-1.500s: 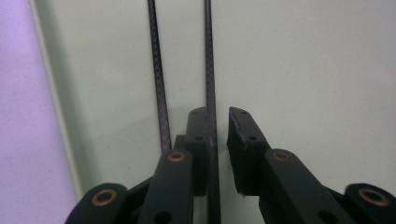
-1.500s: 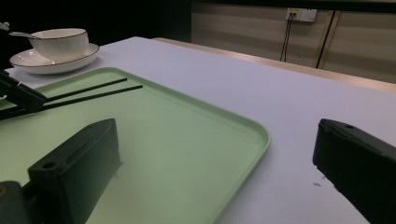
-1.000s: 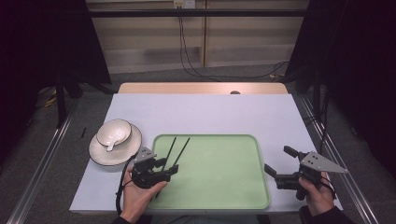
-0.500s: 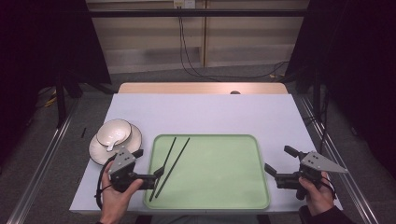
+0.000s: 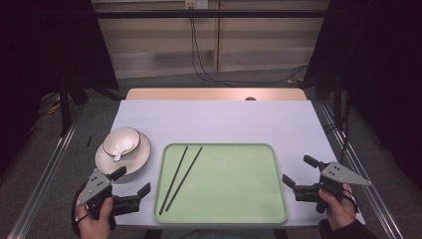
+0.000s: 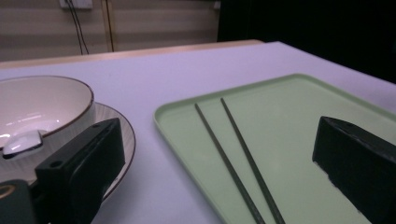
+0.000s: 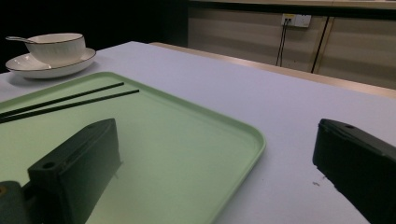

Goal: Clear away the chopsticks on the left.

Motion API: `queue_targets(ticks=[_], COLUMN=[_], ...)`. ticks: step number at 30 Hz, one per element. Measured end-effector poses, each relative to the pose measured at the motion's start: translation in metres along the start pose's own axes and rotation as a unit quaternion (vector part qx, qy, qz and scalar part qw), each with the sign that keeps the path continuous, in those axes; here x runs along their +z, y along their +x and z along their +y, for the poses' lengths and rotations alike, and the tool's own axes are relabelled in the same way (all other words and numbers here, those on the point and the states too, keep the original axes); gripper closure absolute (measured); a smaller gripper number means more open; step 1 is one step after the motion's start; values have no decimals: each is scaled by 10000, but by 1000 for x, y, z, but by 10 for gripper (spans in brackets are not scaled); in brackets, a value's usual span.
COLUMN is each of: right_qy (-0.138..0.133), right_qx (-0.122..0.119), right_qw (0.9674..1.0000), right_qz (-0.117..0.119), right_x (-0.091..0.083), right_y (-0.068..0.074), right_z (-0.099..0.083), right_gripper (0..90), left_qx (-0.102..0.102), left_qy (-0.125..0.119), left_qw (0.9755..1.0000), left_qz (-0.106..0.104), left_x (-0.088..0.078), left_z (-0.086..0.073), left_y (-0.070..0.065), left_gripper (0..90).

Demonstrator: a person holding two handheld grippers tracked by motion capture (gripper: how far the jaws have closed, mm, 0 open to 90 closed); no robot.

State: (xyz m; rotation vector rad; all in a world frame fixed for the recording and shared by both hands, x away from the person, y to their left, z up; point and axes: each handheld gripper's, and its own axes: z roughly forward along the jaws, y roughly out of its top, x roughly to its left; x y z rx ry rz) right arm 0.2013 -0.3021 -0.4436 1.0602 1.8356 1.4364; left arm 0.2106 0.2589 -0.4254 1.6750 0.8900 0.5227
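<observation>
In the high view, a pair of thin black chopsticks (image 5: pixel 181 175) is lying side by side on the left part of a pale green rounded plastic tray (image 5: pixel 234 199), slanting from its near left corner up toward its far edge. The tray is sitting on the white-covered surface (image 5: pixel 224 122). Just left of it, a cream ceramic bowl (image 5: pixel 122 141) with a white spoon (image 5: pixel 117 155) inside is resting on a matching cream saucer (image 5: pixel 138 158). The left gripper (image 5: pixel 133 182) is hovering off the tray's near left corner, its fingers having just been opening and now standing wide apart with nothing between them. The right gripper (image 5: pixel 301 172) is hovering beyond the tray's right edge, fingers apart and empty.

In the left gripper view, the chopsticks (image 6: pixel 233 156) are lying on the tray (image 6: pixel 289 112), apart from both black fingers (image 6: pixel 84 172); the bowl (image 6: pixel 44 105) is sitting at the left.

In the right gripper view, the spread fingers (image 7: pixel 77 163) are framing the tray's corner (image 7: pixel 254 140), with the chopsticks (image 7: pixel 70 102) and bowl (image 7: pixel 58 46) well beyond.
</observation>
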Motion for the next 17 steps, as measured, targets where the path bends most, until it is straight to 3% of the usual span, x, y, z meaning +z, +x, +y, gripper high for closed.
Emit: queue_targets(ticks=[2,5,7,9,10,12,13,16,17], right_qy=[-20,-31,-62,-93,-130,-134,-132,-92,-61], right_qx=[-27,1,-37,-8,-33,-30,-42,-94,-79], right_qw=[10000,10000,10000,10000,9999,9999,9999,9999,9999], right_qz=[-6,0,26,-14,-4,0,29,15,49], right_x=[-1,-2,-2,-3,-4,-4,-4,-3,-2], right_y=[0,0,1,1,1,0,0,0,0], right_z=[0,-1,-1,-1,-1,-1,-1,-1,-1], right_gripper=[2,2,1,1,1,1,7,17,17], left_qx=[12,-109,-58,-36,-201,-269,-193,-353,-311], left_qy=[-204,-307,-398,-371,-454,-633,-511,-514,-483], left_qw=[9997,9989,9989,9989,9983,9967,9978,9979,9981], left_qz=[133,327,221,290,290,426,382,198,231], left_x=[-5,-11,-15,-20,-22,-30,-33,-38,-37], left_z=[-4,-11,-13,-18,-18,-19,-20,-24,-23], left_y=[-1,-1,0,3,5,11,14,20,20], left_gripper=[19,17,16,19,19,17,14,8,10])
